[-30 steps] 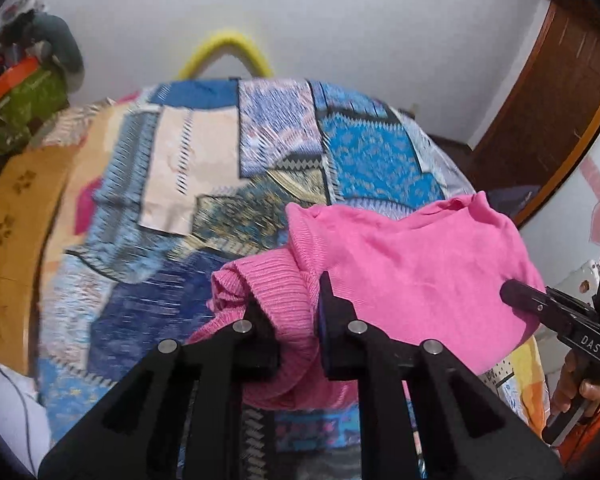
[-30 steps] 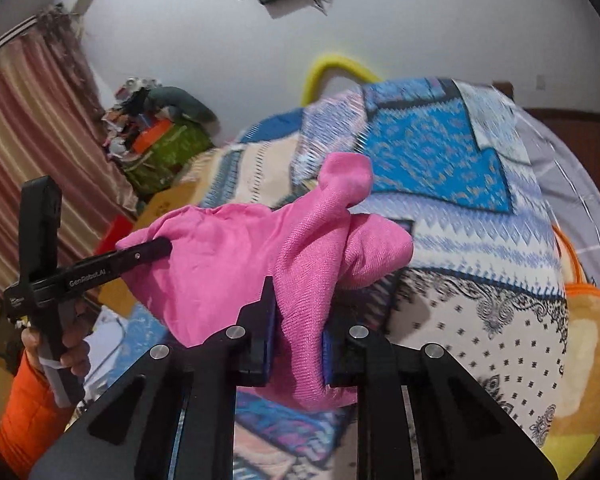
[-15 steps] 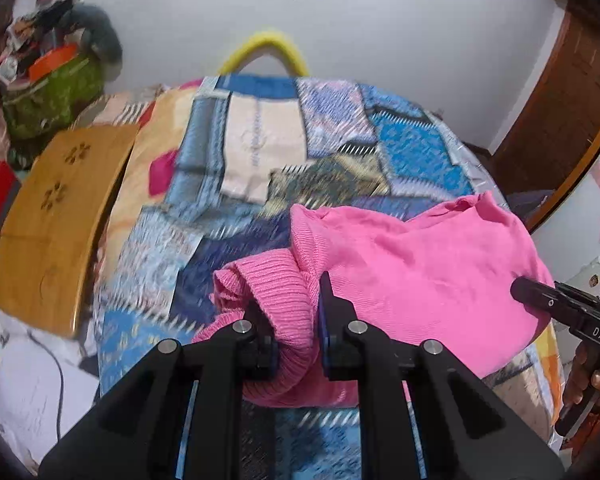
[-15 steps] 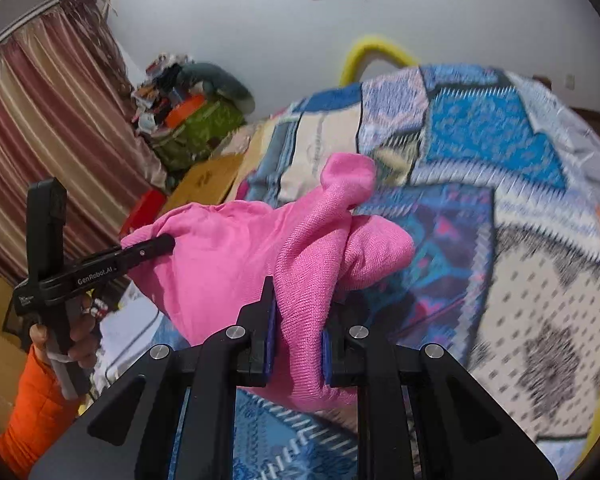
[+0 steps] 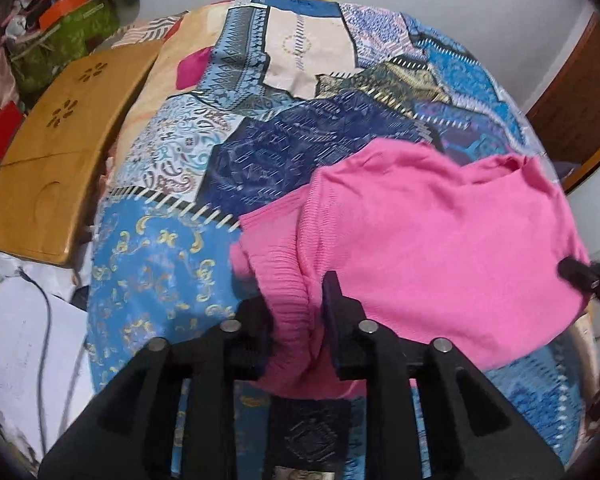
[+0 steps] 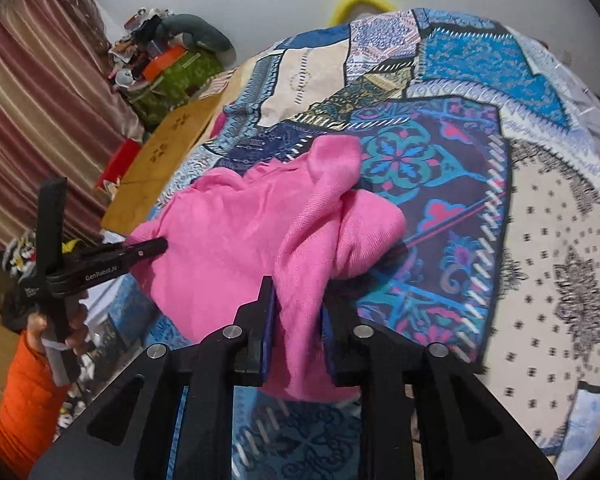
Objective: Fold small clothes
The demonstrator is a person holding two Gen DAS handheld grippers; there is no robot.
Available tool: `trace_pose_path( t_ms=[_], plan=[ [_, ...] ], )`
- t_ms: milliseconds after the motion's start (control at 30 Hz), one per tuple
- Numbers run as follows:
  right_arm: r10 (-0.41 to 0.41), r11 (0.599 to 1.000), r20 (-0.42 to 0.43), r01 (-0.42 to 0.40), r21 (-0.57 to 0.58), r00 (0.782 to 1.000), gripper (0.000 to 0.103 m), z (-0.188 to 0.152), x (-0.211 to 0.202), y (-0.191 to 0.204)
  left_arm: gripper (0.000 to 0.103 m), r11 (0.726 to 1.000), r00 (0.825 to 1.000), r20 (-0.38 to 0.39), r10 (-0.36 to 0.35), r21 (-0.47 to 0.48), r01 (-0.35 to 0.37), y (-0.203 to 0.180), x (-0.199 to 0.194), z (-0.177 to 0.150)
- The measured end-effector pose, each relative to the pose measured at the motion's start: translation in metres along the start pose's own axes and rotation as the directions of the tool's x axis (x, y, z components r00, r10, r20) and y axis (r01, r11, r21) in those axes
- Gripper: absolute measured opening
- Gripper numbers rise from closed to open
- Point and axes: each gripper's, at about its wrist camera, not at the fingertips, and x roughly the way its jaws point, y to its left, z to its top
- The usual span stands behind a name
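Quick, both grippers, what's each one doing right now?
Left gripper: jaws opening, ribbed edge of the pink garment between them.
Right gripper: jaws opening, pink garment fabric between them.

Pink garment (image 5: 440,240) looks ribbed knit; quilt (image 5: 160,264) seemingly smooth printed cloth.

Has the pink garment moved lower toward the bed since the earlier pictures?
Yes. The pink garment has come down toward the patchwork bedspread.
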Motion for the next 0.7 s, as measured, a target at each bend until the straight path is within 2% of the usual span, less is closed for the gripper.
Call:
trace_pose_path(
  t_ms=[167,233,333,400,500,567,700],
  plan=[
    [-0.068,0.997,0.055,0.07,-0.037,0.996,0.021,0.001,-0.024,0.0,0.028,0.991,0.993,0.042,0.112,0.07,-0.115,-0.001,-0.011,0.0],
    [-0.066,0.996,0.073,0.07,-0.053,0.995,0.021,0.006,-0.031,0.002,0.028,0.987,0.989,0.054,0.135,0.077,-0.139,0.0,-0.018,0.004],
    [-0.051,0.994,0.078,0.058,-0.093,0.996,0.021,0.014,-0.032,0.013,0.031,0.99,0.989,0.1,0.109,0.083,-0.117,-0.003,-0.034,0.012],
    [-0.029,0.991,0.069,0.038,-0.132,0.997,0.023,0.02,-0.024,0.025,0.042,0.991,0.987,0.132,0.086,0.091,-0.099,-0.01,-0.044,0.018],
    [-0.014,0.984,0.036,0.02,-0.18,0.999,0.026,0.024,-0.004,0.039,0.051,0.991,0.986,0.16,0.035,0.119,-0.054,-0.023,-0.05,0.027],
    [-0.011,0.979,0.006,0.012,-0.203,1.0,0.026,0.026,0.01,0.044,0.051,0.99,0.989,0.151,-0.002,0.142,-0.02,-0.034,-0.045,0.034],
    [-0.022,0.97,-0.06,0.007,-0.241,0.998,0.026,0.029,0.04,0.049,0.051,0.983,0.995,0.095,-0.018,0.182,0.001,-0.053,-0.016,0.049]
  ],
)
